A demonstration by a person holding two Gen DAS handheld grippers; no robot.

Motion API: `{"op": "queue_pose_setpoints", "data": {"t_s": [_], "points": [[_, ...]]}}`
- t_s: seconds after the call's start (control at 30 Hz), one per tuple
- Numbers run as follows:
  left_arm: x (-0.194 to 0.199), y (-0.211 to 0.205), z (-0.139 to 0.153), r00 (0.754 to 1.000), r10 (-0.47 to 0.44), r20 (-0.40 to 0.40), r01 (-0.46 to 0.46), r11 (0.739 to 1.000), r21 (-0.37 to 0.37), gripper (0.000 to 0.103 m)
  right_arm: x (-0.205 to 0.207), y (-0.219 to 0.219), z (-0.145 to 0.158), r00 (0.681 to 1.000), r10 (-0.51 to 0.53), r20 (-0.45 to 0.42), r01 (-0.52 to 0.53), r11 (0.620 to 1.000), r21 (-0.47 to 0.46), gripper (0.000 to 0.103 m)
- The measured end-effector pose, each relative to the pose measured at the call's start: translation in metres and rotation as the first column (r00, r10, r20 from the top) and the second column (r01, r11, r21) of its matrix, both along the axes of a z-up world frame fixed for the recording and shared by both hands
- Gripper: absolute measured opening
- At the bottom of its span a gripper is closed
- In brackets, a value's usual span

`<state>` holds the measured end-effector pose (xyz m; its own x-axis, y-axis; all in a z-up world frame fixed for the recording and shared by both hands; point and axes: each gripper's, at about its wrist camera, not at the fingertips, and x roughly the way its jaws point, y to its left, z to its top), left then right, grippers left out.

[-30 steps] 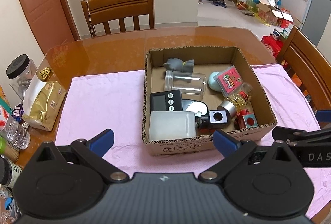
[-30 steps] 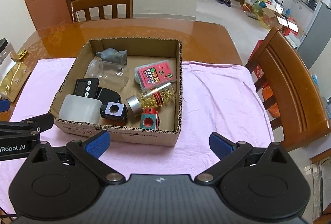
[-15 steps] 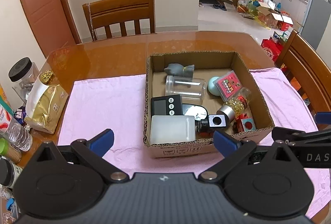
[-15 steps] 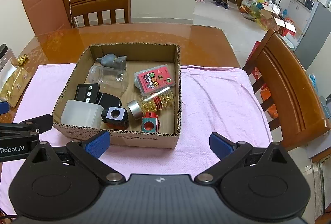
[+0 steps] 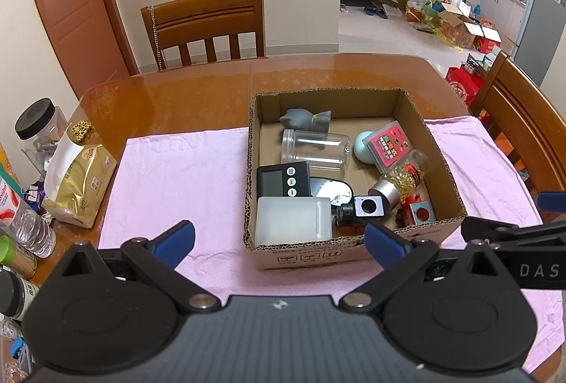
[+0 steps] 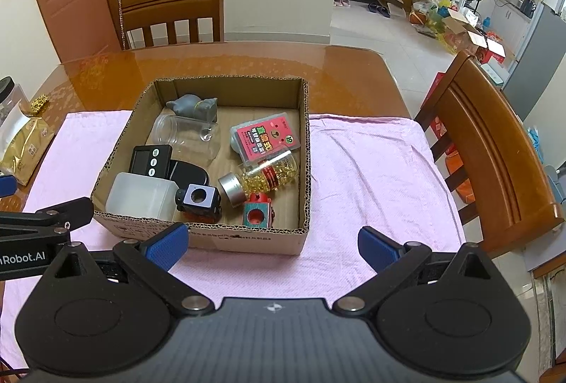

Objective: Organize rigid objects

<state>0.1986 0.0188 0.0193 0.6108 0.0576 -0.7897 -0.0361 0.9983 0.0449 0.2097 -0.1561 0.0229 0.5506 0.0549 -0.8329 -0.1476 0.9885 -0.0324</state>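
Note:
A cardboard box sits on a pink cloth. Inside lie a clear jar, a grey cat figure, a black timer, a white plastic container, a pink card pack, a bottle of yellow capsules and a red-teal block. My left gripper and right gripper both hover open and empty in front of the box's near wall.
A gold bag, a black-lidded jar and bottles crowd the table's left edge. Wooden chairs stand behind the table and at its right. Bare pink cloth lies either side of the box.
Both grippers have drawn back and up a little from the box, so it looks slightly smaller and farther away. Nothing inside the box has moved. Both stay open.

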Motion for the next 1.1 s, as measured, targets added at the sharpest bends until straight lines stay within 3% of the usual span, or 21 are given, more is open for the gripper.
{"op": "queue_pose_setpoints", "data": {"t_s": [1.1], "points": [[-0.0028, -0.0022, 0.0025, 1.000, 0.011, -0.002, -0.011, 1.000, -0.001, 0.102, -0.0036, -0.0005, 0.0051, 1.000, -0.001, 0.017, 0.001, 1.000, 0.000, 0.103]]}}
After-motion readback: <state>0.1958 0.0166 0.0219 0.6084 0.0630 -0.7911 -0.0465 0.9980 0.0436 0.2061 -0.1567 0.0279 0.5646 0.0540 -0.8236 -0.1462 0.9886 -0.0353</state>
